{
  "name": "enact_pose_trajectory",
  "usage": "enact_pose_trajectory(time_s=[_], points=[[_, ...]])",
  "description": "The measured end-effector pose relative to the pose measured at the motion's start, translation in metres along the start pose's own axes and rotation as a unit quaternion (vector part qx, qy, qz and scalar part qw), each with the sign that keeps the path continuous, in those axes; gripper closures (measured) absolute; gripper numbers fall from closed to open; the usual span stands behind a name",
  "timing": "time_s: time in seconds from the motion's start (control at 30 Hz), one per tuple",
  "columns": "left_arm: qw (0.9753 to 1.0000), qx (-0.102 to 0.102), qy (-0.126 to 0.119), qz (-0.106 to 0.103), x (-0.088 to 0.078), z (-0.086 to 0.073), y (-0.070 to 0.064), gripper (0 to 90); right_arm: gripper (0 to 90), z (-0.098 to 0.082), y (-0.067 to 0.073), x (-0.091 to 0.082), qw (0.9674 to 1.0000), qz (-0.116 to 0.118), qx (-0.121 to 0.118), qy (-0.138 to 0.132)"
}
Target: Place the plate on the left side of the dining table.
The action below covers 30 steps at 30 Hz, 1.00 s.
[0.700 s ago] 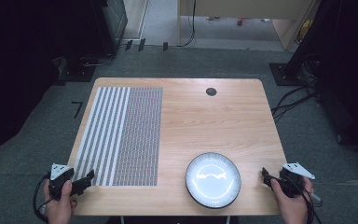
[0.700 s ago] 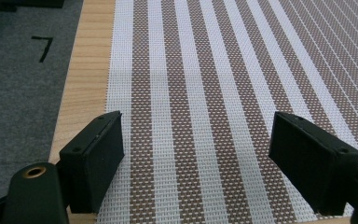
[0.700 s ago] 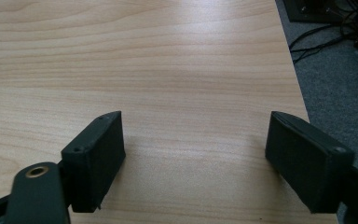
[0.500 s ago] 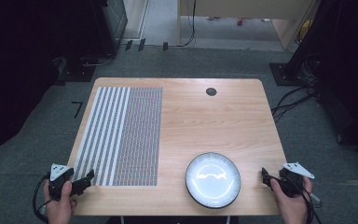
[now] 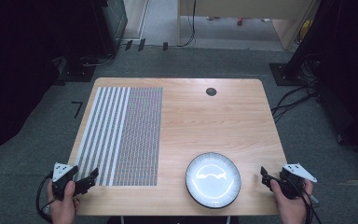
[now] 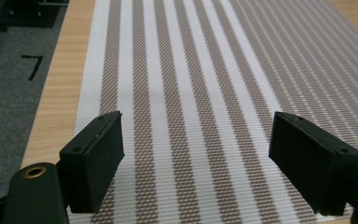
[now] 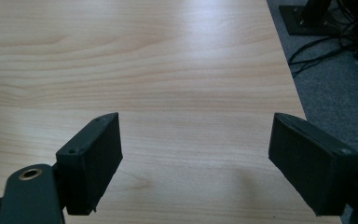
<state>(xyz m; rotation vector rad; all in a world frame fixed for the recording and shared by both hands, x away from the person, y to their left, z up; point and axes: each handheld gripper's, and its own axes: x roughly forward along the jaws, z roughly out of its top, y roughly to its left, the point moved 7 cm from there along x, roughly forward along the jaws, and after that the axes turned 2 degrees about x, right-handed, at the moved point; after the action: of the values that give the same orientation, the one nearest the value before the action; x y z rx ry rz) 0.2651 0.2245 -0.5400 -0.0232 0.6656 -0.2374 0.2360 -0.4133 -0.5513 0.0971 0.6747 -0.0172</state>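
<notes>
The striped placemat (image 5: pixel 123 135) lies flat on the left half of the surface (image 5: pixel 223 116), its near left corner just beside the left gripper (image 5: pixel 89 178). Against the earlier high views nothing on the surface has shifted: mat, plate (image 5: pixel 213 179) and both hands sit where they were, and both pairs of jaws stay spread.

The mat is a woven rectangle; in the left gripper view (image 6: pixel 196 84) broad white and brown bands run lengthwise on its left part, and fine brown-and-white lines cover its right part. The weave shows as a small regular mesh. The left gripper (image 6: pixel 196 163) hangs over the mat's near edge with its black jaws wide apart and nothing between them; whether they touch the cloth is hard to tell from this angle.

The plate is round, white and glossy with a dark rim, and lies near the front edge, right of the mat and apart from it. The right gripper (image 5: pixel 266 176) sits at the front right corner, just beside the plate, its jaws released and empty over bare pale wood grain (image 7: pixel 168 70). A small dark round disc (image 5: pixel 210 91) sits near the far edge. No writing is readable.
</notes>
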Motion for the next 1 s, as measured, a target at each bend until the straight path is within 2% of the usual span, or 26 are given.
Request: enact_pose_trajectory(time_s=[0.23, 0.63, 1.0], points=[[0.9998, 0.007, -0.008, -0.017, -0.001, 0.006, -0.016, 17.8, 19.6, 0.007, 0.014, -0.010, 0.9996, 0.019, 0.002, -0.019], [0.9988, 0.009, -0.015, -0.046, -0.002, 0.013, -0.039, 17.8, 19.7, 0.011, 0.036, -0.020, 0.9980, 0.056, -0.001, -0.028], [0.9975, 0.016, -0.017, -0.066, -0.002, 0.020, -0.060, 17.8, 19.2, 0.013, 0.050, -0.024, 0.9966, 0.075, -0.007, -0.034]])
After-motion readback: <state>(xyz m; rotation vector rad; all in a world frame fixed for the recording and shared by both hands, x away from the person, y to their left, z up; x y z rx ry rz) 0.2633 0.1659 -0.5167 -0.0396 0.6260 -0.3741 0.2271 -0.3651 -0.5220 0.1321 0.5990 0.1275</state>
